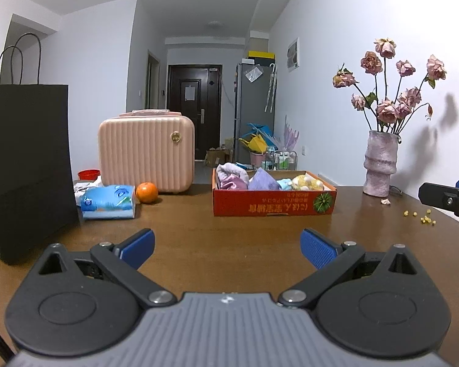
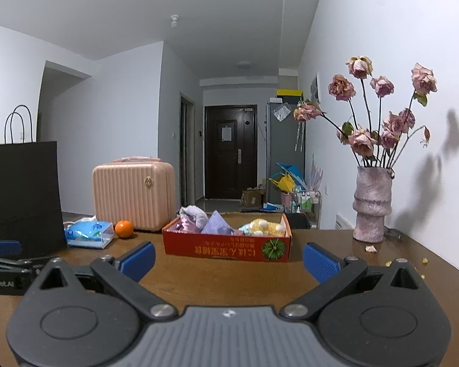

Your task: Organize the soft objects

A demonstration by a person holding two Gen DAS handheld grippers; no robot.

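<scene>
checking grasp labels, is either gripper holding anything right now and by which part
Nothing is held. The left gripper and the right gripper both have their jaws spread wide over bare table, short of the red box of soft items.

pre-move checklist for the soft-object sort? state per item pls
1. Left hand-held gripper open and holding nothing: ok.
2. Right hand-held gripper open and holding nothing: ok.
3. Red box upright on the table, top open: ok.
4. Soft items already in the box, purple cloth and yellow plush: ok.
5. Bare table between both grippers and the box: ok.
6. Soft items still outside the box: cannot tell; the blue tissue pack beside the orange may count.
</scene>
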